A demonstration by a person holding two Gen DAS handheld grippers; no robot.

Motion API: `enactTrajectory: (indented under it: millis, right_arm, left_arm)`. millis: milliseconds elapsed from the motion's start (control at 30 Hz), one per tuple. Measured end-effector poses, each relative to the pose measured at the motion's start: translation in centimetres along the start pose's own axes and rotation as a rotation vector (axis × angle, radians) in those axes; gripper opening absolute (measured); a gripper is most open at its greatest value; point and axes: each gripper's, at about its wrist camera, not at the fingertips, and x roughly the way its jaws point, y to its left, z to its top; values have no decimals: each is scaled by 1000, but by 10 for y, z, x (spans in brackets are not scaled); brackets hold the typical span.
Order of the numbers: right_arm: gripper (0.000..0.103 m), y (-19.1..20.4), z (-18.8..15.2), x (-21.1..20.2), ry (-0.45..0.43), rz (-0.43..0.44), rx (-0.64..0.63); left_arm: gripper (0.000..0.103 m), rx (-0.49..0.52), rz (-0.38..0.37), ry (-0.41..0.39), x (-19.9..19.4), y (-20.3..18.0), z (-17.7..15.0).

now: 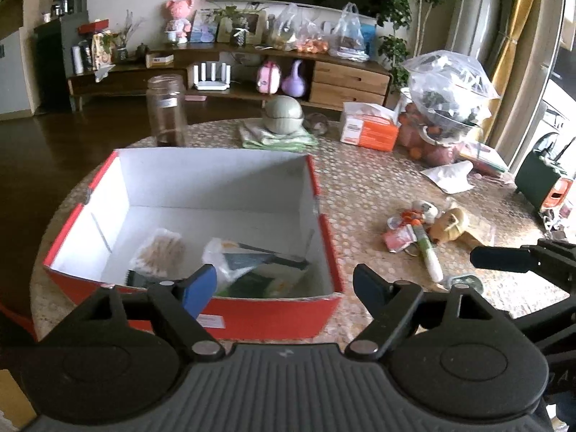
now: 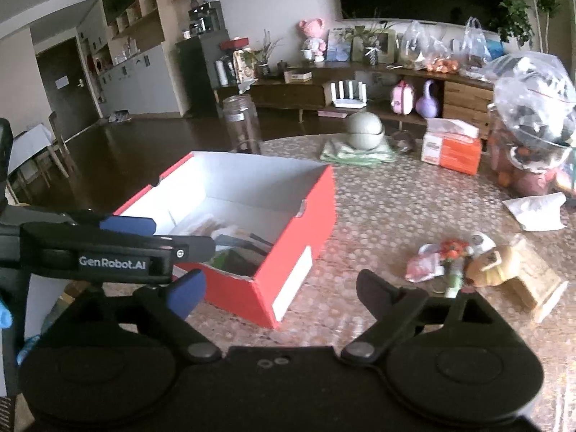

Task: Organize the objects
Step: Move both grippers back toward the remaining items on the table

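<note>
A round table (image 1: 360, 187) with a honeycomb-patterned top fills both wrist views. On its left part sits an open red cardboard box (image 1: 324, 187) with a white inside, and packets and a dark flat item lie jumbled on the box floor at the near end. The left gripper (image 1: 284, 284) hangs just above the near edge of the box with its blue-padded jaws spread wide and nothing between them. The right gripper (image 2: 277, 288) is over the table just to the right of the box, jaws also spread wide and empty. To the right of the box, well apart from it, lies a small heap of loose things (image 2: 450, 262): a pink wrapper, a green and white tube, something orange-red, and a tan wooden piece beside them. Further back on the table stand a clear plastic jar (image 1: 166, 109), two grey-green bowls (image 1: 282, 113) stacked mouth to mouth on a folded green cloth, an orange and white tissue box (image 1: 367, 127), and a clear plastic bag (image 1: 446, 86) over fruit
</note>
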Motion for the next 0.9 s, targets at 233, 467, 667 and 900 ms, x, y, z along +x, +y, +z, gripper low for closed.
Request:
enactTrajectory:
  millis: [233, 467, 667, 900]
  right_arm:
    - [92, -37, -15, -18, -21, -48, 45]
    - [92, -70, -30, -33, -16, -79, 43]
    - [92, -98, -41, -46, -8, -118, -2]
    - [91, -126, -58, -47, 25, -151, -15]
  left_arm:
    - [100, 10, -35, 3, 10, -29, -3]
    - [103, 24, -89, 3, 21, -63, -3]
    - [103, 73, -111, 22, 36, -100, -2]
    - [103, 97, -130, 50, 61, -134, -1]
